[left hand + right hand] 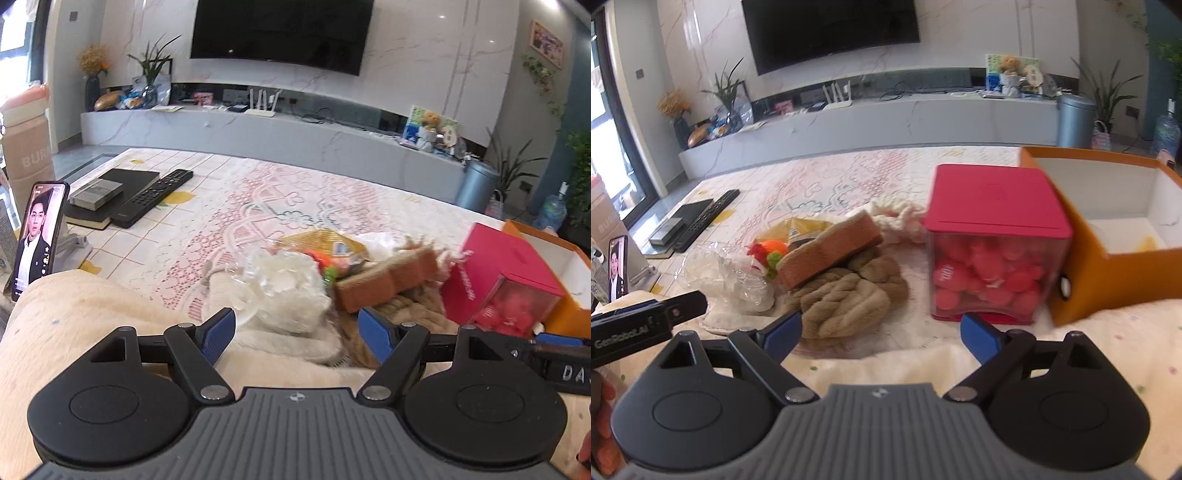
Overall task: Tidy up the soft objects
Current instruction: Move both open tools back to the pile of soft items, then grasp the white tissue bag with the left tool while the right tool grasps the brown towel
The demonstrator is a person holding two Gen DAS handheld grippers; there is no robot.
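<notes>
A pile of soft things lies on the patterned table cover: a tan fuzzy cloth, a brown sponge-like block, a white knitted piece, an orange and green knitted toy and crinkled clear plastic wrap. In the left wrist view the wrap and the block lie just ahead of my open, empty left gripper. My right gripper is open and empty, above a cream blanket, with the tan cloth just ahead of its left finger.
A red-lidded clear box of pink soft balls stands right of the pile, next to an open orange box. A remote, books and a phone on a stand sit at the left.
</notes>
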